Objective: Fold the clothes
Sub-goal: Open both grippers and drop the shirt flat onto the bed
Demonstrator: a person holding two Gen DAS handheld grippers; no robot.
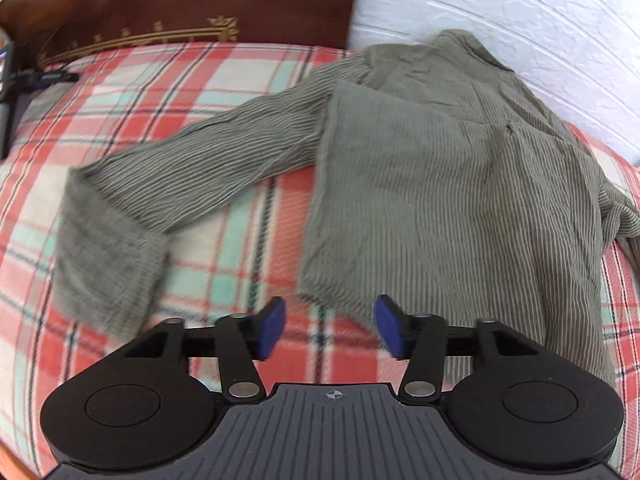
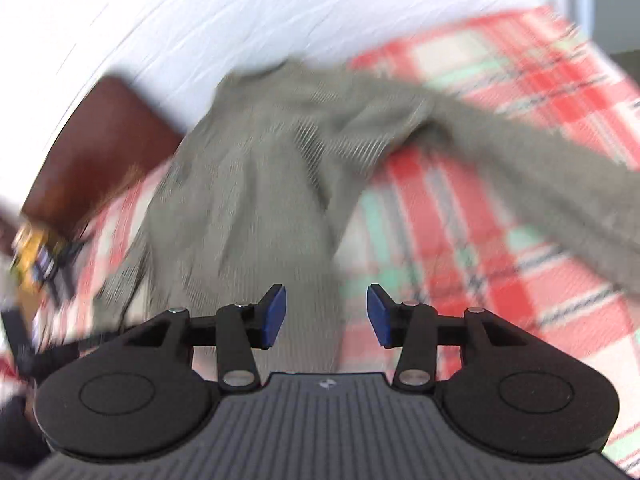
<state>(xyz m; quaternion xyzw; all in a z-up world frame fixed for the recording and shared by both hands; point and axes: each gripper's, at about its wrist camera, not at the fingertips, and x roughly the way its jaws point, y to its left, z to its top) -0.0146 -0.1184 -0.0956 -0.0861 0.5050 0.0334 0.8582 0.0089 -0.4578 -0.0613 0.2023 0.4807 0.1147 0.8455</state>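
An olive green striped shirt (image 1: 440,168) lies spread on a bed with a red, white and mint plaid cover (image 1: 168,92). One long sleeve (image 1: 132,200) stretches out to the left in the left wrist view. My left gripper (image 1: 330,326) hovers over the shirt's near hem corner, open, with only cloth and cover seen through the gap. The right wrist view is blurred. There the shirt (image 2: 256,184) runs up the middle and its other sleeve (image 2: 540,184) reaches right. My right gripper (image 2: 326,314) is open above the near edge of the shirt, gripping nothing.
A dark brown headboard (image 1: 180,0) with gold trim stands behind the bed, beside a white textured wall (image 1: 520,20). Dark items (image 1: 12,92) sit at the bed's far left edge. Blurred yellow and dark objects (image 2: 36,256) lie left of the bed.
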